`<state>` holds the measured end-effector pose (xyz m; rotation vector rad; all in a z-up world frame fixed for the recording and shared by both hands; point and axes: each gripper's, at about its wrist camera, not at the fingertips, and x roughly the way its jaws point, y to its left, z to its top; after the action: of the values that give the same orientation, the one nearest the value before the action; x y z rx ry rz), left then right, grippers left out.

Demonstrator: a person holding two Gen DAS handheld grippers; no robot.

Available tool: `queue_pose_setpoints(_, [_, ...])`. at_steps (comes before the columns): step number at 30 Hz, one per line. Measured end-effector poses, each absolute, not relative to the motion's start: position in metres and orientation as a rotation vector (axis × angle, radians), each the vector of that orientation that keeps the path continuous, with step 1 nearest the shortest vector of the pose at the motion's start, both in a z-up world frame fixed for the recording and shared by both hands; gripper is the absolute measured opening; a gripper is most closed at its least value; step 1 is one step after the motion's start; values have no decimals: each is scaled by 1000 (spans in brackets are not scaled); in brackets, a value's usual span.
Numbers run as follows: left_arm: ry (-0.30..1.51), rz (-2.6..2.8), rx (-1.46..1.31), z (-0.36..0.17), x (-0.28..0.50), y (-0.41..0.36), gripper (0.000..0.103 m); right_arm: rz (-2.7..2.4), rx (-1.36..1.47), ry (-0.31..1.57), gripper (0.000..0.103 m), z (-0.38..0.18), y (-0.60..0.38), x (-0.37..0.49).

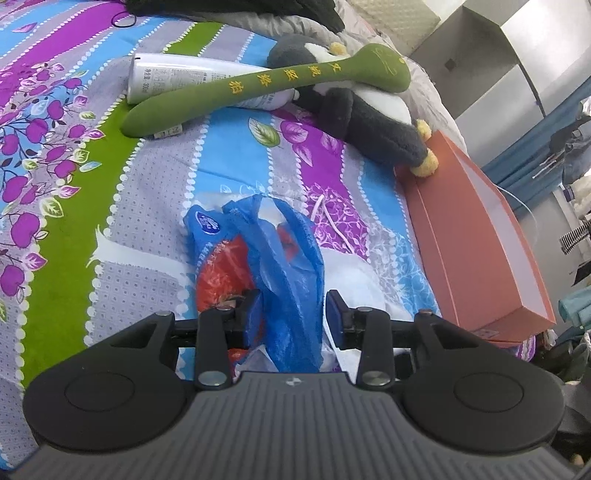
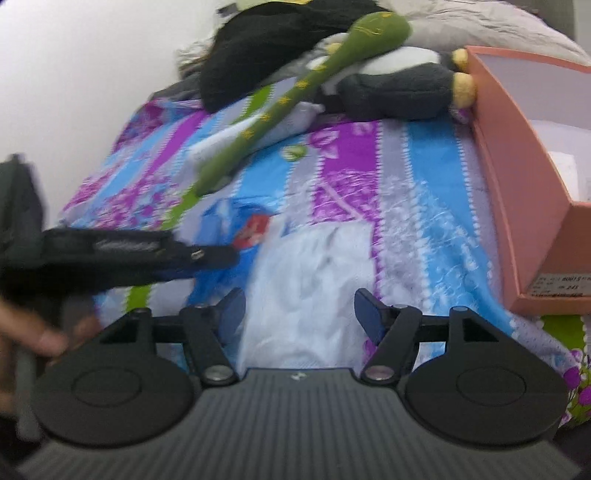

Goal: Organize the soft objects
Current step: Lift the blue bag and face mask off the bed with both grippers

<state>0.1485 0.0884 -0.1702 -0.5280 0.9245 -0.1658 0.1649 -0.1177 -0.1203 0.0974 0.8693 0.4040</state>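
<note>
A blue plastic bag (image 1: 280, 258) with red print lies on the patterned bedsheet (image 1: 55, 206). My left gripper (image 1: 295, 314) is open with its jaws on either side of the bag's near end. A green soft mallet (image 1: 266, 85) lies across a grey and white penguin plush (image 1: 369, 122) and a white bottle (image 1: 173, 74). My right gripper (image 2: 299, 310) is open and empty above a white cloth (image 2: 303, 288). In the right wrist view the mallet (image 2: 295, 92), the plush (image 2: 399, 85) and the bag (image 2: 251, 221) also show, blurred.
An open orange box (image 1: 476, 251) stands at the bed's right edge; it also shows in the right wrist view (image 2: 528, 184). A black garment (image 2: 273, 44) and a grey pillow (image 1: 258, 22) lie at the far end. A thin white cord (image 1: 325, 218) lies on the sheet.
</note>
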Motion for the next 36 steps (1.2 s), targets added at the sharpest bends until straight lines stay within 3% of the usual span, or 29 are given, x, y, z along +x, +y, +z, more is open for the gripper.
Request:
queue_pose_setpoints(9, [911,-162,-522,-172,148,91,42,401,-24,868,65,-155,-93,183])
queue_pose_setpoints(15, [917,-161,-499,-174,150,85,42,431,-88,862,37,-162,-82,183])
queue_pose_setpoints(17, [920,-154,-486,-174,151,82,42,448,-95,860,19,-162,-79,182])
queue_pose_setpoints(18, [920,-150,-477,-174,151,80,43,455,-93,860,15,-161,-78,182])
queue_pose_setpoints(30, [915,-130,-331,-175,153,56,42,372,-17,832,11,-150,-113,177])
queue_pose_setpoints(36, [916,-103,-249,-177,156,45,22,347,14,819,11,-144,-127,171])
